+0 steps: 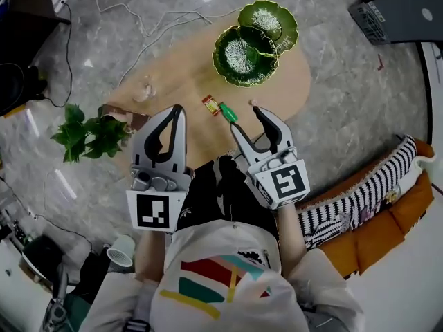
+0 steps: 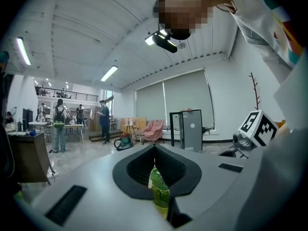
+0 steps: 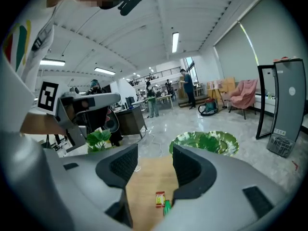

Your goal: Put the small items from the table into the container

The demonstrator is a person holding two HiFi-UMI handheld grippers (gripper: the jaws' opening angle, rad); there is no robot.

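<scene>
On the oval wooden table lie a small red-and-yellow packet and a green item, side by side. Behind them stand two green leaf-shaped dishes. My right gripper hangs open just before the two items, nothing between its fingers; its own view shows the packet, the green item and the dishes ahead. My left gripper is shut over the table's near left side. A green-yellow strip shows in its jaw slit; I cannot tell whether it is held.
A potted plant stands left of the table by a brown object. A clear glass thing sits on the table's left. Cables run over the marble floor. A striped cushion on an orange seat is at right, a white cup lower left.
</scene>
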